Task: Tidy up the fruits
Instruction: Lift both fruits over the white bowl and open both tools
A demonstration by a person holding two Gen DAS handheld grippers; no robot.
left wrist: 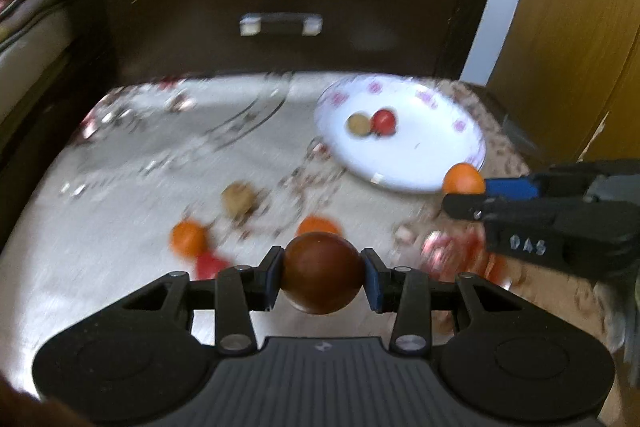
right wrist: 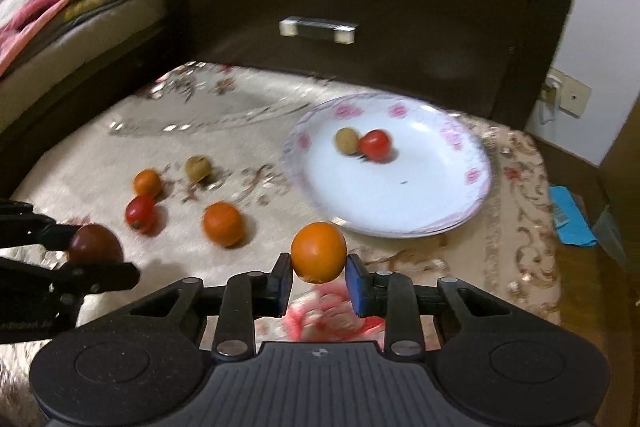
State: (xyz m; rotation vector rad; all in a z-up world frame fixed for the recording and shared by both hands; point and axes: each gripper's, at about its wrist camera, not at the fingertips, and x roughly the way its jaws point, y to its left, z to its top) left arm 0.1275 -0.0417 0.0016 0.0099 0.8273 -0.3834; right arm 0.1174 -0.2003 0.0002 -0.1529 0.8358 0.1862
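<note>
My left hand-held gripper [left wrist: 323, 273] clamps a dark red fruit [left wrist: 323, 273]; my right hand-held gripper [right wrist: 319, 277] clamps an orange [right wrist: 319, 251]. Ahead, loose fruit dots the embroidered cloth [right wrist: 80, 163]; at one o'clock sits the plate [right wrist: 432, 195], then a dark drawer front [right wrist: 360, 7].

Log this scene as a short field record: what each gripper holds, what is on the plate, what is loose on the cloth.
left gripper: shut on dark red fruit
right gripper: shut on orange
plate: one red fruit, one tan fruit
loose on cloth: two orange fruits, one red, one tan
</note>
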